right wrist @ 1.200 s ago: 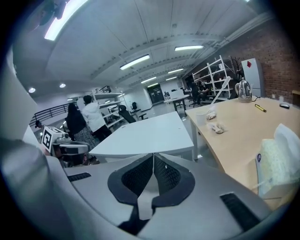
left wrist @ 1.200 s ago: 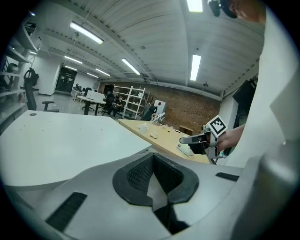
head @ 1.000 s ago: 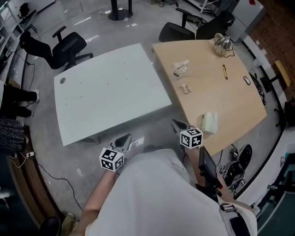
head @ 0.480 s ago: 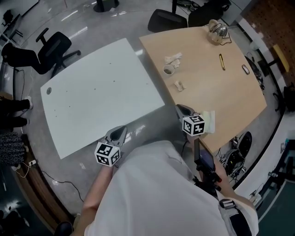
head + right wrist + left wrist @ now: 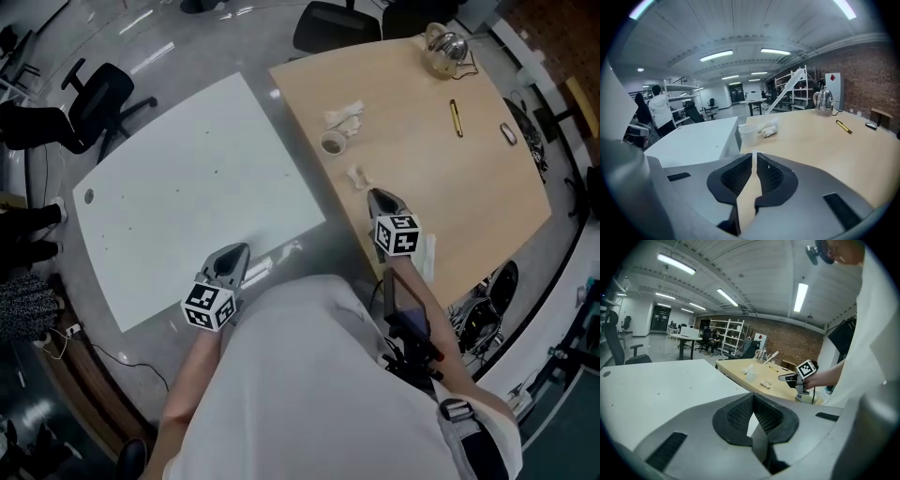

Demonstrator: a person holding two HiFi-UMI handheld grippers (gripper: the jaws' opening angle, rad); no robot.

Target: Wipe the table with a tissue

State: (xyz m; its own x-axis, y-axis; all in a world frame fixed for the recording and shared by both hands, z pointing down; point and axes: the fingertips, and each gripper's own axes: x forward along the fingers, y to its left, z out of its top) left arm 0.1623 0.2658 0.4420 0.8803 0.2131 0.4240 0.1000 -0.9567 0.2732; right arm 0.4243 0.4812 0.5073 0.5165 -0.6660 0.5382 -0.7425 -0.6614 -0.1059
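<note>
**A:** Status check: what's changing?

**B:** Both grippers are pushing forward compared with a second ago. I'm now bringing the right gripper (image 5: 380, 198) in over the near edge of the wooden table (image 5: 478, 178). The left gripper (image 5: 233, 255) is hanging off that table's left side, by the white table (image 5: 178, 187).

**A:** Jaws?

**B:** Both are sitting fully closed, gripping nothing. The tissue pack (image 5: 428, 257) is lying at the wooden table's near edge, just beside my right gripper. A crumpled tissue (image 5: 344, 113) is lying farther in, beside the cup (image 5: 332, 142). I'm judging that pickup is coming first and wiping isn't starting yet.
</note>
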